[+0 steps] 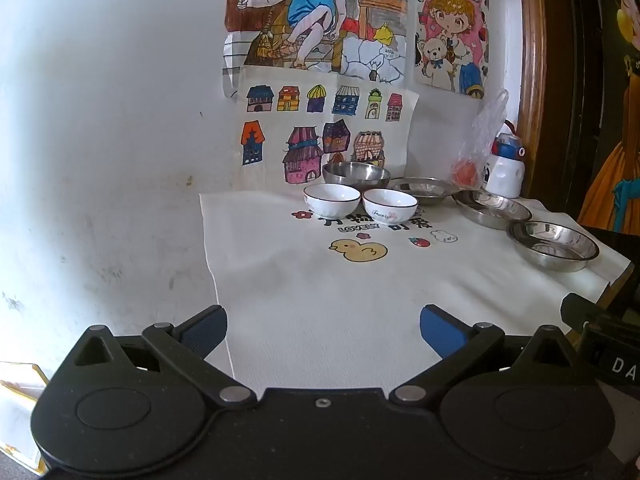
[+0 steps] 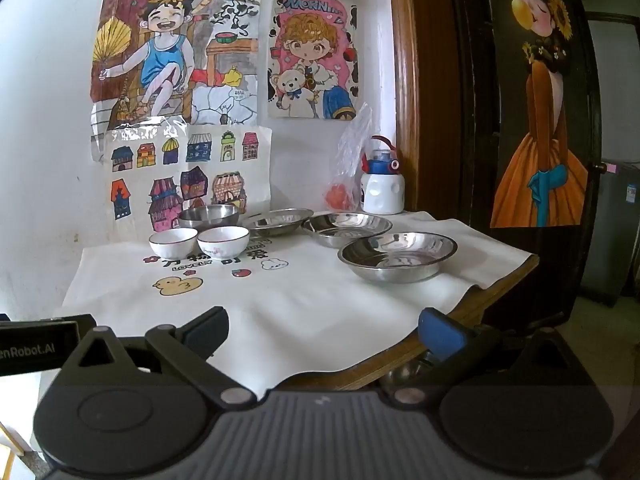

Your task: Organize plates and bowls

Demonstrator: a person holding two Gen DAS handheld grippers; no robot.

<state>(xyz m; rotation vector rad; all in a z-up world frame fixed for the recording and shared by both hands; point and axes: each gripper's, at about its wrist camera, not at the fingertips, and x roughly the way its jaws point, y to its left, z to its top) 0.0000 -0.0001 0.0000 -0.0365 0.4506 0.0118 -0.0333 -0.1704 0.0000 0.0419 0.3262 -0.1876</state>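
Observation:
Two white ceramic bowls [image 1: 332,199] [image 1: 389,207] stand side by side near the wall, also the left bowl [image 2: 173,243] and right bowl [image 2: 223,242] in the right wrist view. Behind them is a deep steel bowl [image 1: 356,173] [image 2: 209,216]. Three shallow steel plates run in a row to the right: far plate [image 1: 425,189] [image 2: 278,221], middle plate [image 1: 493,208] [image 2: 346,229], near plate [image 1: 553,245] [image 2: 397,255]. My left gripper [image 1: 323,332] and right gripper [image 2: 323,332] both hover open over the cloth's near edge, holding nothing.
A white cartoon-printed cloth [image 2: 280,300] covers a wooden table [image 2: 440,336] set against a white wall with drawings. At the back right stand a white bottle [image 2: 382,192] and a plastic bag [image 2: 346,176] with something red. A dark door frame [image 2: 436,120] rises to the right.

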